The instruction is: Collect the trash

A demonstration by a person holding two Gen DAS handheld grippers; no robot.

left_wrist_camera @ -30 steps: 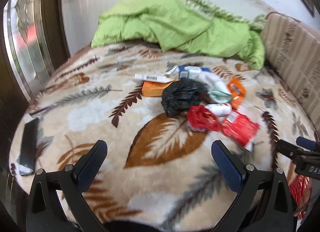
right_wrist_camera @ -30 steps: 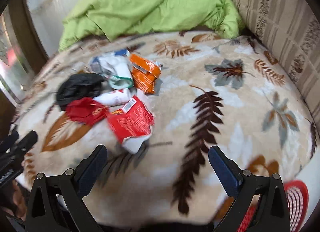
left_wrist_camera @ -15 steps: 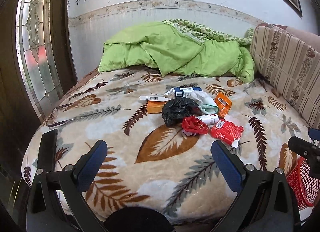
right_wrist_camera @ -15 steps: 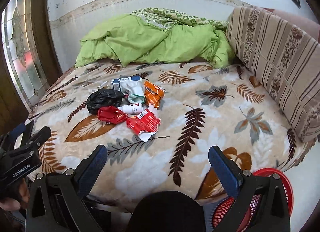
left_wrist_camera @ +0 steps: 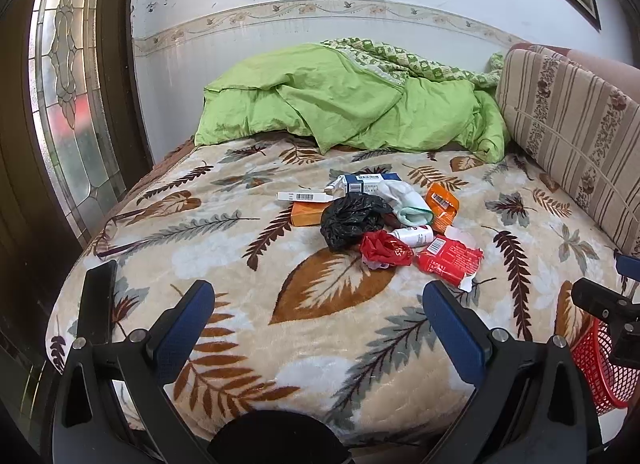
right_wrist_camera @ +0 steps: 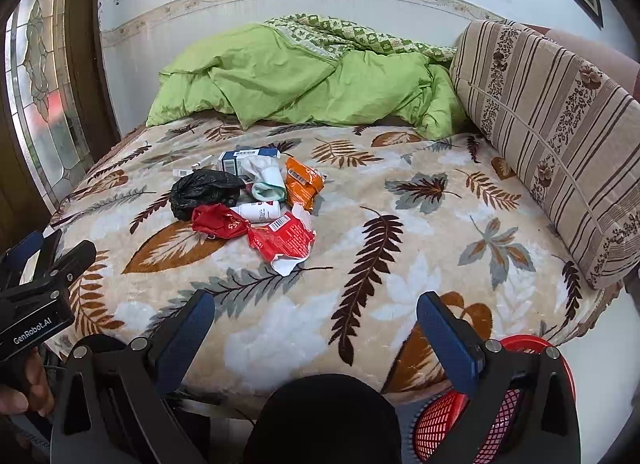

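On the leaf-print blanket [left_wrist_camera: 224, 320] a trash pile [left_wrist_camera: 384, 220], green duvet [left_wrist_camera: 344, 104] behind, red basket [right_wrist_camera: 520, 408] below, both hand-held grippers [left_wrist_camera: 318, 304] [right_wrist_camera: 316, 314] spread wide, empty

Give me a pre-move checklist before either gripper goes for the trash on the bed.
1. Left gripper open and holding nothing: ok.
2. Right gripper open and holding nothing: ok.
3. Trash in view: ok. Black bag, red bag and red wrapper lie in one pile on the blanket.
4. Path to the pile clear: ok, only bare blanket lies between grippers and pile.
5. Red basket in place: ok, on the floor at the bed's near right corner.
6. Basket has room: cannot tell, its inside is hidden.
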